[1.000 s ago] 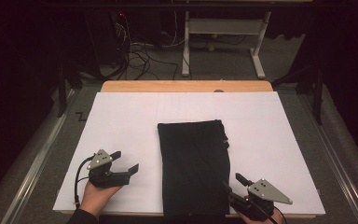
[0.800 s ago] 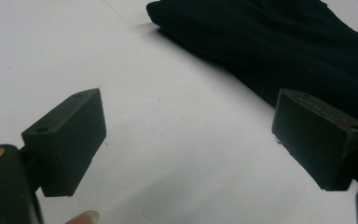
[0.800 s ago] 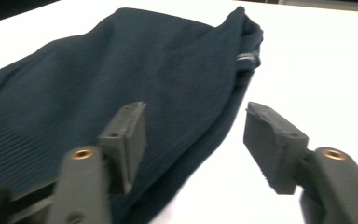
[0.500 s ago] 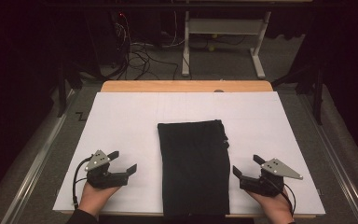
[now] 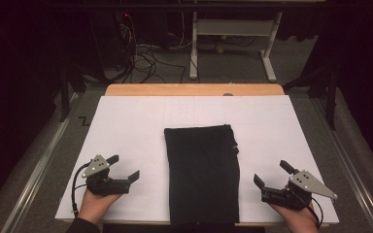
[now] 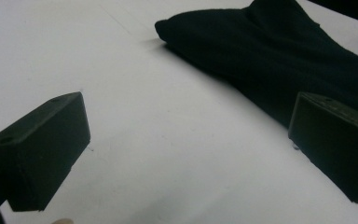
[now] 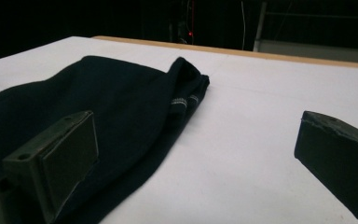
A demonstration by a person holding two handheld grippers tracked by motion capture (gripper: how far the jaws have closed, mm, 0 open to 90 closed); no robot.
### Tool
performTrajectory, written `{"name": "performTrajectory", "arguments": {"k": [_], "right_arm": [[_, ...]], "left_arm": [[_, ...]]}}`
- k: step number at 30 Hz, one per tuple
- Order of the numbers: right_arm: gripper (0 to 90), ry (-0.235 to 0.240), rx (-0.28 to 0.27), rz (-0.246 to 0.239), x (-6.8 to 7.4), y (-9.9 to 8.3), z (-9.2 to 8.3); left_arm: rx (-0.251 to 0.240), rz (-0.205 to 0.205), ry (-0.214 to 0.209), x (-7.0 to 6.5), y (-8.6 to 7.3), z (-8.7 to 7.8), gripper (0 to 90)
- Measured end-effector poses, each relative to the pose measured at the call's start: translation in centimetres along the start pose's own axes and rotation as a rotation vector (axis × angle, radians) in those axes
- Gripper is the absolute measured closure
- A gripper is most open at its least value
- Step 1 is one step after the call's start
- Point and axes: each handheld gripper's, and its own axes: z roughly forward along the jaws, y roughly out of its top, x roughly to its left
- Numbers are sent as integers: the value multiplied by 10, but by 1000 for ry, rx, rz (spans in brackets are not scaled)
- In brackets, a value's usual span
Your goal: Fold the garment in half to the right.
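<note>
Table: a white sheet is seen spread over the top, with a strip of bare wood left showing along the far edge
Dark garment: folded into a long rectangle and laid flat at the middle of the table, its near end reaching the table's near edge; in the right gripper view a folded corner with a pale stitched band is seen at its far end
Left gripper: held in a hand to the left of the garment, near the table's near edge — jaws are parted wide with nothing between them but white sheet; in the left gripper view the garment's edge is seen just beyond one jaw, and whether it is touched cannot be told
Right gripper: held to the right of the garment, also near the near edge — jaws are spread apart and empty; in the right gripper view one jaw is seen in front of the cloth, the other over bare sheet
Cables: seen tangled on the floor beyond the table's far edge
</note>
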Motion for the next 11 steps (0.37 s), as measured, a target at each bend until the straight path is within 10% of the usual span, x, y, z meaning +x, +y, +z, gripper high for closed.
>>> {"name": "performTrajectory", "arguments": {"k": [11], "right_arm": [[3,3,7,0,1,-1,2]], "left_arm": [[-20,7,4,2,1,-6,0]]}}
